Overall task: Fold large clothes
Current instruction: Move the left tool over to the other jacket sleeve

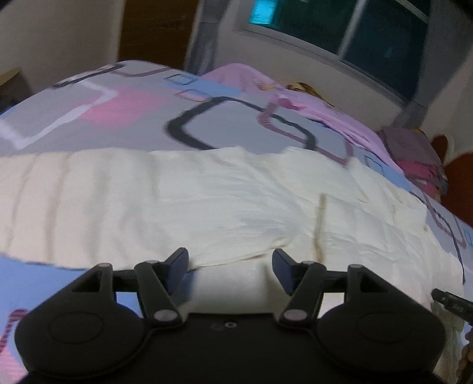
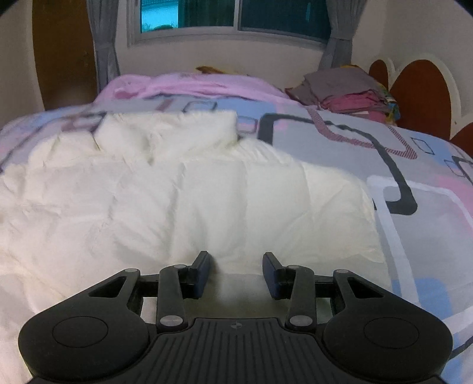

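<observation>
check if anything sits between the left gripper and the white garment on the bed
Nothing visible does. The left gripper hangs open right over the near edge of the white garment, with only bare cloth ahead of it on the patterned bedspread.

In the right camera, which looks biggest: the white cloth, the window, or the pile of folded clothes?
1. White cloth: fills most of the view, but it is nearest.
2. Window: partly cut off at the top.
3. Folded clothes: smallest, though far away.

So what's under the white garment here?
The white garment lies spread on a patterned bedsheet, which shows around its edges. Whatever sits directly beneath the cloth is covered and cannot be seen.
</observation>
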`<state>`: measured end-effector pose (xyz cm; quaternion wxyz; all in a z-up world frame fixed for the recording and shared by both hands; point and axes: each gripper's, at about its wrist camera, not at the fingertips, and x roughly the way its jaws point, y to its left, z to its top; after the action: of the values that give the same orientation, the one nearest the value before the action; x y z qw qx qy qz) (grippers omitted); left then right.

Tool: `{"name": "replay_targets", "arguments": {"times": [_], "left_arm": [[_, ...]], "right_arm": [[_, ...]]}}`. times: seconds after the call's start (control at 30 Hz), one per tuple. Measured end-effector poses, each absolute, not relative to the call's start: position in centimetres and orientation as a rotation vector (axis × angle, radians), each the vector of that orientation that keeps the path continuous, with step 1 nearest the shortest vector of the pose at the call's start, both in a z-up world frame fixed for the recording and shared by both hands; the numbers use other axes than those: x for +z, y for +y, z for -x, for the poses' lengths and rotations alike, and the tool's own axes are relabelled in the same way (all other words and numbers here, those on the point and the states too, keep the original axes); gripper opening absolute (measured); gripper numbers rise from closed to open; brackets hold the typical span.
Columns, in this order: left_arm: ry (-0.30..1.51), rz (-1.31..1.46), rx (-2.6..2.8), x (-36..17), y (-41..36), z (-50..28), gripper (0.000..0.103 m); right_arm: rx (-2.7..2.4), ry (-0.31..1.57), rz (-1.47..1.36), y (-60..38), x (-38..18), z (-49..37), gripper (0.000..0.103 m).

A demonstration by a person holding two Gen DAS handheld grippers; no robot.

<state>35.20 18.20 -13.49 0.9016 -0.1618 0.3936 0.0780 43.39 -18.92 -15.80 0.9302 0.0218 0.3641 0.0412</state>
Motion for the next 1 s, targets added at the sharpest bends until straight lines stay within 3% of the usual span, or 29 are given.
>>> {"name": "replay_targets", "arguments": {"times": [0.13, 0.7, 1.0], "left_arm": [[0.814, 0.412, 0.241, -13.5, 21.9, -33.4, 0.067], [0.804, 0.633, 0.477, -15.1, 34.0, -28.4, 0.068], [0.809, 0.739, 0.501, -16.8, 37.1, -28.2, 0.073]], "right_arm": [[0.185, 0.692, -0.023, -14.9, -14.2, -42.8, 0.040], [0.317, 0.705, 0.042, -2.7, -13.8, -46.0, 0.040], [0.275, 0.798, 0.063, -1.0, -17.7, -47.8, 0.040]]}}
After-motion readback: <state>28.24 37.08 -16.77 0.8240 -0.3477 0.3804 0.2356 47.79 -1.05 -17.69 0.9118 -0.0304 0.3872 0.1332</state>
